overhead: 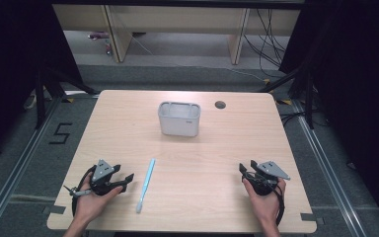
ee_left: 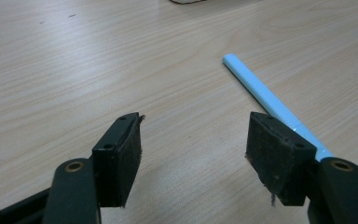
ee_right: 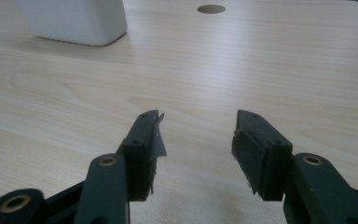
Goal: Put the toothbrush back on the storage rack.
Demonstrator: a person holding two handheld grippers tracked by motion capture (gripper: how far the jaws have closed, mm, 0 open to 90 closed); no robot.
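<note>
Your table point(overhead: 128, 128) is pale wood with rounded corners, and a small round hole point(overhead: 220, 104) sits near its far edge, right of centre; the right gripper view shows the same hole point(ee_right: 211, 9) far ahead. A white tub point(overhead: 179, 119), open at the top and with an inner divider, stands upright on the far half, just left of the hole and well apart from both your hands. In the right gripper view the tub point(ee_right: 74, 18) is at the upper left, far off from the jaws.

Your left gripper point(overhead: 123, 180) rests in your left hand point(overhead: 93, 197) at the near left of the table, its jaws pointing toward the right. In the left gripper view the left gripper point(ee_left: 193, 154) has its jaws wide apart with nothing between them, only bare wood.

Your right gripper point(overhead: 245, 170) sits in your right hand point(overhead: 265, 197) at the near right. In its own view the right gripper point(ee_right: 198, 144) also has its jaws spread, empty, low over the table.

A light blue stick point(overhead: 146, 185) lies flat on the near half, just right of your left gripper and angled slightly. In the left gripper view the stick point(ee_left: 261, 93) runs behind the right-hand jaw, outside the gap; whether it touches that jaw you cannot tell
</note>
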